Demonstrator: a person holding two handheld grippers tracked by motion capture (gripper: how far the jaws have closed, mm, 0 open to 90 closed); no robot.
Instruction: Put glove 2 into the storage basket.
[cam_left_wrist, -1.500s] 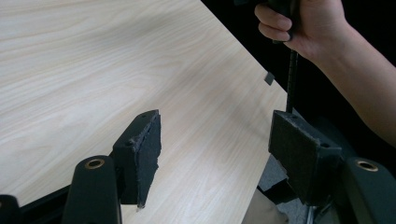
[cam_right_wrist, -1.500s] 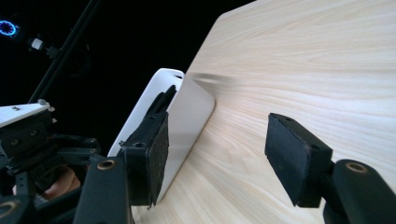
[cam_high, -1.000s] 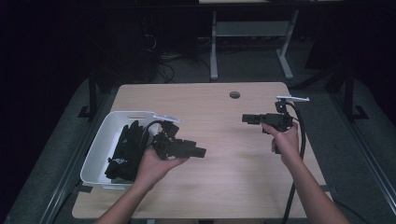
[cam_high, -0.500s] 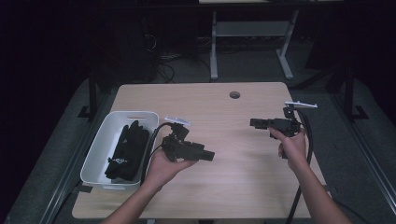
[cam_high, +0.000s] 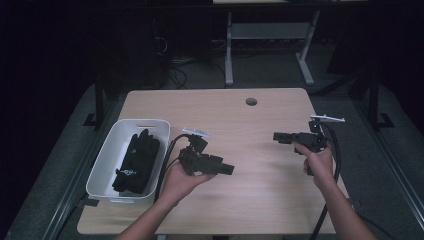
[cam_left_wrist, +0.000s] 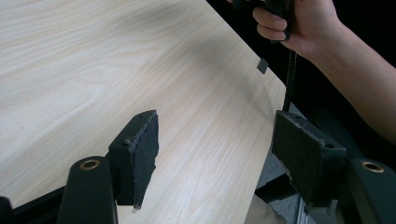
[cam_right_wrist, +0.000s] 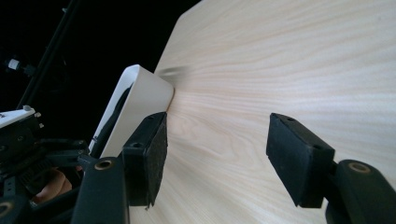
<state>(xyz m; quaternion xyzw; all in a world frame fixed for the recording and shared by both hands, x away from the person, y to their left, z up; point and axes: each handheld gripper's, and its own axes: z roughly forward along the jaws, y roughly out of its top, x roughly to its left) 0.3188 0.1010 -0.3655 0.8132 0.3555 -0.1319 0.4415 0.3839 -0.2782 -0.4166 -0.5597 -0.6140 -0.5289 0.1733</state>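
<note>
My left gripper (cam_high: 229, 169) is held low over the wooden table (cam_high: 250, 210), just right of a white bin (cam_high: 107, 160), and points right. In the left gripper view its pads (cam_left_wrist: 140, 149) stand wide apart with nothing between them. My right gripper (cam_high: 276, 136) hovers over the table's right side and points left toward the other one. It is open too, its pads (cam_right_wrist: 299, 158) well apart over bare wood. The bin holds black gloves (cam_high: 136, 161). The right gripper view shows the bin (cam_right_wrist: 144, 93) beyond its left jaw.
A round cable hole (cam_high: 251, 101) sits in the table near the far edge. Black cables trail from both grippers. The hand holding the right gripper (cam_left_wrist: 303, 23) shows beyond the table's edge in the left gripper view. The surroundings are dark floor and a desk frame (cam_high: 265, 35).
The left gripper has moved right, away from the bin toward the table's middle. The right gripper has drifted a little right and toward the person. Both stayed open.
</note>
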